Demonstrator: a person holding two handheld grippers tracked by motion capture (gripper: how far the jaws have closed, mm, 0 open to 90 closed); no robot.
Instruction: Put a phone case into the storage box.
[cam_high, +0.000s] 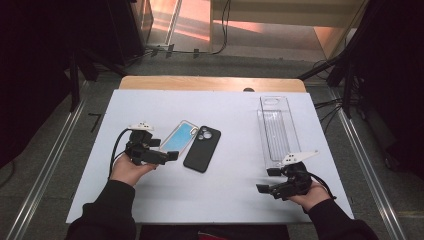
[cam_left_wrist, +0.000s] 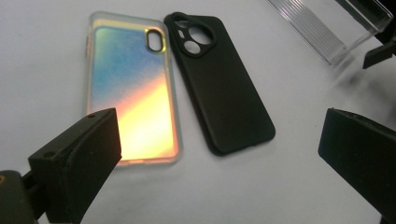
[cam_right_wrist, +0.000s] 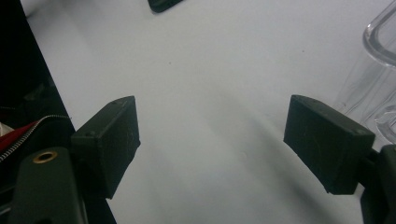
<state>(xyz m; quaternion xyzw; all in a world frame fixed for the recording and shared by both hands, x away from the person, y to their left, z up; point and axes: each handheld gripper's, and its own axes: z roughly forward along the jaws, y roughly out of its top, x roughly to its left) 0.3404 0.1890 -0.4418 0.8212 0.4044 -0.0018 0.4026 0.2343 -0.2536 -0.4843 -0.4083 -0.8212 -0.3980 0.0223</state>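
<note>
An iridescent clear phone case (cam_high: 178, 138) (cam_left_wrist: 133, 88) lies flat on the white table top, camera cutout away from me. Beside it, on its right, lies a black phone case (cam_high: 202, 148) (cam_left_wrist: 219, 79); the two nearly touch. My left gripper (cam_high: 165, 149) (cam_left_wrist: 217, 140) is held just left of the cases, jaws wide open and pointing at them, nothing between them. My right gripper (cam_high: 267, 180) (cam_right_wrist: 210, 135) hovers near the front right of the table, open over bare white surface. A corner of the black case (cam_right_wrist: 163, 4) peeks in at the top of the right gripper view.
A long clear plastic tray (cam_high: 276, 131) (cam_left_wrist: 327, 23) (cam_right_wrist: 380, 56) lies at the right, reaching toward the far edge, close to my right gripper. The white table top (cam_high: 150, 200) sits on a wooden table (cam_high: 210, 83). Dark stands and cables surround it.
</note>
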